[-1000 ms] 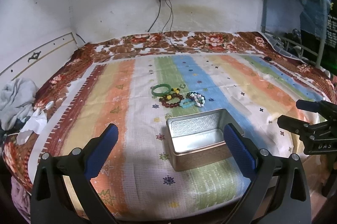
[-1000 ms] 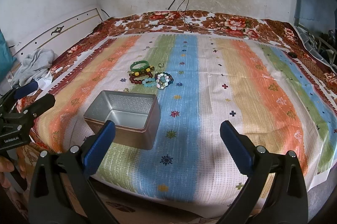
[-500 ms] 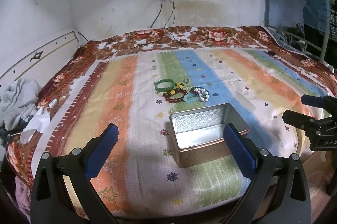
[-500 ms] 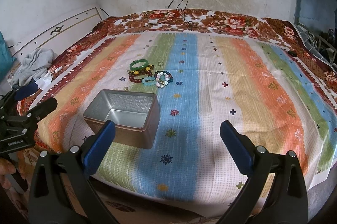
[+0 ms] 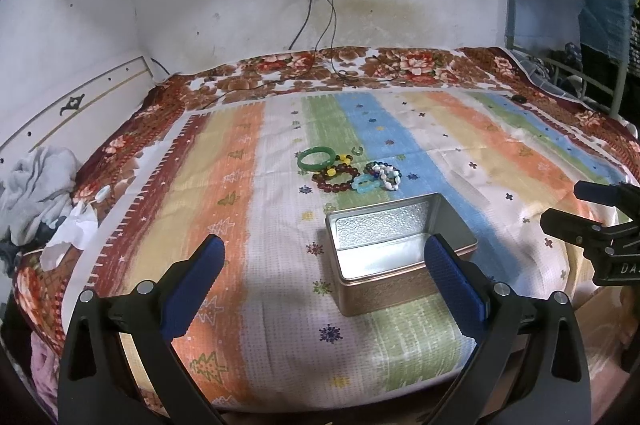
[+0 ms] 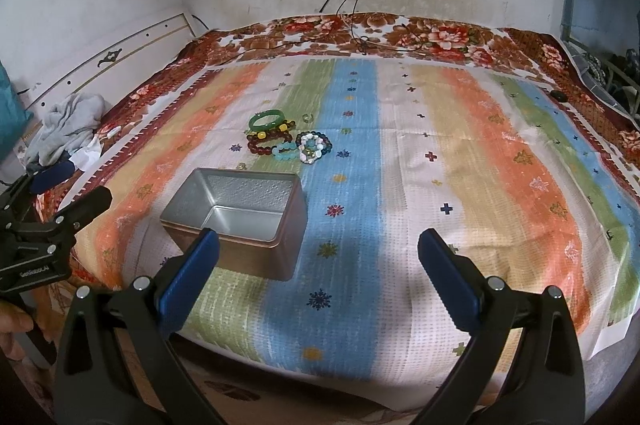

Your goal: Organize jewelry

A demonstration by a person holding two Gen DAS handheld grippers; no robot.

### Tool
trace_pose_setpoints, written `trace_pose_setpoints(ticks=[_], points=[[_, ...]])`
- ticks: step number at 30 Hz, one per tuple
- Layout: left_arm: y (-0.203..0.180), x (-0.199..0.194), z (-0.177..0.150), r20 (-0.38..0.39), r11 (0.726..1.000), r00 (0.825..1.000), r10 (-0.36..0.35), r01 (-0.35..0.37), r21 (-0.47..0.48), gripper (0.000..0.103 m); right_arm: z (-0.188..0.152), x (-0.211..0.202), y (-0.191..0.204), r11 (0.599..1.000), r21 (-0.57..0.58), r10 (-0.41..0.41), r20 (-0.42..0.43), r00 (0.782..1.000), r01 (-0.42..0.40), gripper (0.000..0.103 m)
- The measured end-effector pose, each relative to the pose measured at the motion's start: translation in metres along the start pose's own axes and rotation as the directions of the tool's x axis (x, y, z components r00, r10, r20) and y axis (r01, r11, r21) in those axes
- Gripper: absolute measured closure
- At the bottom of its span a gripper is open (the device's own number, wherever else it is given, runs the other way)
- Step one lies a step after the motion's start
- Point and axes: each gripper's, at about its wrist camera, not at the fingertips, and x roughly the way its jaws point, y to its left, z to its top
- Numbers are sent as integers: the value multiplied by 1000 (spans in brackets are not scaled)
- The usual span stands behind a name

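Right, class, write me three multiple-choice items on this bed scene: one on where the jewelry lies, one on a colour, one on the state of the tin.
1. Where does the cluster of bracelets lie?
A. inside the metal tin
B. on the striped bedspread beyond the tin
C. in the left gripper

2. What colour is the solid bangle at the far left of the cluster?
A. green
B. red
C. black

3. What state is the metal tin in?
A. shut with a lid
B. tipped on its side
C. open and empty

Answers: 1 B, the bracelets rest on the striped bedspread past the tin's far wall. 2 A, the bangle is plainly green in both wrist views. 3 C, no lid is on it and its bare silver floor shows.
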Motion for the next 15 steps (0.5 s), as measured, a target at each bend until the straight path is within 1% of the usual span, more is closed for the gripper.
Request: trace_pose_setpoints(ticks=[9, 15], points=[[0, 2, 0, -7, 1000, 1000, 4, -4, 2, 6, 0, 1, -1, 1000, 4, 1, -3, 1000, -1, 5], [0, 1, 0, -2, 1000, 1000, 9, -9, 4, 6, 6, 7, -2, 1000, 18, 7, -19, 1000, -7, 5]])
